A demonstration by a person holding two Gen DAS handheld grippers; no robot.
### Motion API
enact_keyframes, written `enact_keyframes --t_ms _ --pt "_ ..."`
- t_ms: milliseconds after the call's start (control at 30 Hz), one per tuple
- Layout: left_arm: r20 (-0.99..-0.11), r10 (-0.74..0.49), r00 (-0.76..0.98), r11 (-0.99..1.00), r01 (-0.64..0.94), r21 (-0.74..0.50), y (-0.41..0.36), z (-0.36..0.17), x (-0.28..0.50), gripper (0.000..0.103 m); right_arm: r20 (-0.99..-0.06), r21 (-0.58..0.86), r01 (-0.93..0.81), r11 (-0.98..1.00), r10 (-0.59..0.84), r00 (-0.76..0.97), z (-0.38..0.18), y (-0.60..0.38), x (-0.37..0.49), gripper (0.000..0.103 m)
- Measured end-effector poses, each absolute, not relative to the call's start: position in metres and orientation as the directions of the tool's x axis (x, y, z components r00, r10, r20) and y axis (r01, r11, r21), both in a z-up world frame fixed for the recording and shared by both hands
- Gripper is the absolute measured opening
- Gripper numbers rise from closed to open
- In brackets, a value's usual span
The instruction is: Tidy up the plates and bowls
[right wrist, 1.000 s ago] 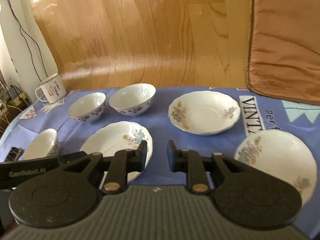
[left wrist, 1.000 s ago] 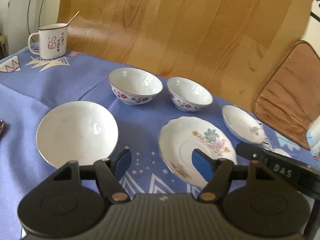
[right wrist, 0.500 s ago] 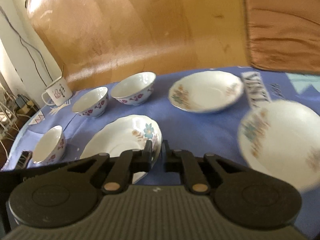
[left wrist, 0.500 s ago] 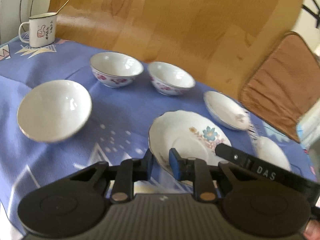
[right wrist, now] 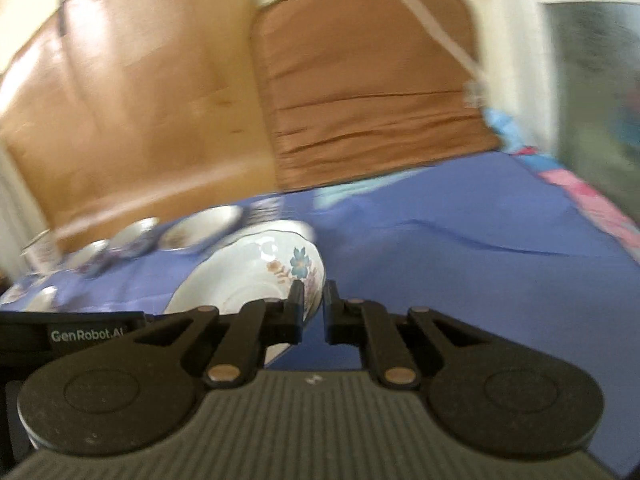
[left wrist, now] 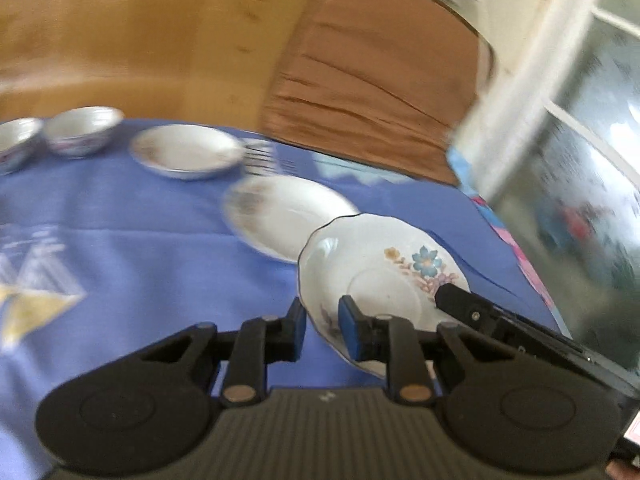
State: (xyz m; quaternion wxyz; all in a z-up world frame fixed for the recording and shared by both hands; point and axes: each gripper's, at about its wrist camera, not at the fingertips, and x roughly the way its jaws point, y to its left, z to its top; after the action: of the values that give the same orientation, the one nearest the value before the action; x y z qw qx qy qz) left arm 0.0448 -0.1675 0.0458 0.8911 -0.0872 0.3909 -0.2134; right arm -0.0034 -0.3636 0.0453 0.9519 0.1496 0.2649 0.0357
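Note:
A scalloped white plate with a blue flower (left wrist: 384, 268) hangs tilted above the blue tablecloth (left wrist: 140, 248), held from both sides. My left gripper (left wrist: 322, 330) is shut on its near rim. My right gripper (right wrist: 313, 312) is shut on the opposite rim of the same plate (right wrist: 248, 272), and its black body (left wrist: 492, 320) shows at the plate's right edge in the left wrist view. Just behind the held plate lies a second flowered plate (left wrist: 276, 216), and farther back a third (left wrist: 184, 154). Two floral bowls (left wrist: 82, 128) stand at the far left. The scene is blurred by motion.
A brown cushion (left wrist: 372, 80) and a wooden board (left wrist: 132, 44) rise behind the table. A window (left wrist: 592, 152) is on the right, with the pink-patterned table edge (right wrist: 596, 200) below it. A mug (right wrist: 40, 250) stands far left. The left gripper's body (right wrist: 76, 334) sits beside the right one.
Both grippers shut on the flowered plate's rim, one on each side, and lifted it. They have carried it quickly to the right, over toward the other plates.

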Motion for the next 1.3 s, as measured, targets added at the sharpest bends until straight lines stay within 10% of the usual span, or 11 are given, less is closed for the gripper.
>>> enact_keyframes --t_ms 333,533,767,1167,1300 --pt "-0.684 -0.457 0.568 0.878 0.411 -0.246 -0.236 0.024 0.040 0.023 -0.545 0.303 0.154 0.941 0.038 0.838 0.010 -0.419 -0.007 0.016" --pt "-0.652 -0.486 0.582 0.865 0.428 -0.262 -0.213 0.041 0.030 0.034 -0.519 0.191 0.132 0.973 -0.014 0.854 0.016 -0.402 -0.015 0.047" --pt "-0.624 -0.414 0.663 0.909 0.266 -0.320 -0.126 0.051 0.043 0.035 -0.418 0.245 0.055 0.968 0.054 0.907 0.059 -0.399 -0.019 0.045" --pt "-0.654 -0.316 0.687 0.908 0.020 -0.418 -0.018 0.032 0.060 0.035 -0.665 0.324 0.042 0.945 0.196 0.720 0.043 -0.356 0.116 0.036" --pt "-0.660 -0.325 0.678 0.897 0.000 -0.442 -0.005 0.025 0.063 0.035 -0.704 0.353 0.050 0.934 0.230 0.671 0.025 -0.341 0.129 0.017"
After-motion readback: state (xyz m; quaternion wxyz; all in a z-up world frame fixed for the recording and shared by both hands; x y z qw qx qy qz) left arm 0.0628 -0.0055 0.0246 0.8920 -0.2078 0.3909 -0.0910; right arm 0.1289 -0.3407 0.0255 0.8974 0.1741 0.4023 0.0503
